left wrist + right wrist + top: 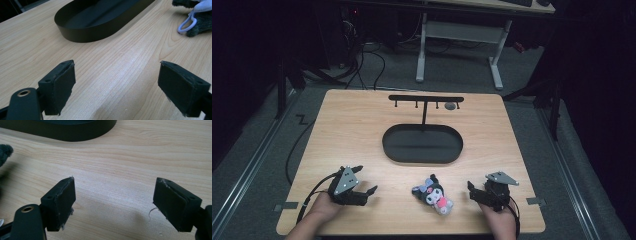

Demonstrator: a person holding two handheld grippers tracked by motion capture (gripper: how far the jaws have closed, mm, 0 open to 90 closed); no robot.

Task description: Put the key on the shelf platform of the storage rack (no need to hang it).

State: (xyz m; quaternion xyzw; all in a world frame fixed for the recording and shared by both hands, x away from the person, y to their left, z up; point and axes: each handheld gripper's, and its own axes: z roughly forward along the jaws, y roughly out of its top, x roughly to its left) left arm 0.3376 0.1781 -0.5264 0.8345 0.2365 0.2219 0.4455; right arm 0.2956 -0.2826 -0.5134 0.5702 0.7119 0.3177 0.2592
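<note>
Lying between both tongs: plush toy (pixel 434 195) | left tongs (pixel 365 187) wide, empty | right tongs (pixel 473 192) wide, empty

My left gripper (pixel 364 187) was black, with a grey three-cornered plate dotted with small holes on top and a black cable trailing back past my wrist. My right gripper (pixel 473 192) matched it, plate and cable alike. Each jaw ended in a blocky black pad with screw holes in its upper face; a brass-ringed hole sat near the base. The right pads looked frayed, with loose fibres.
</note>
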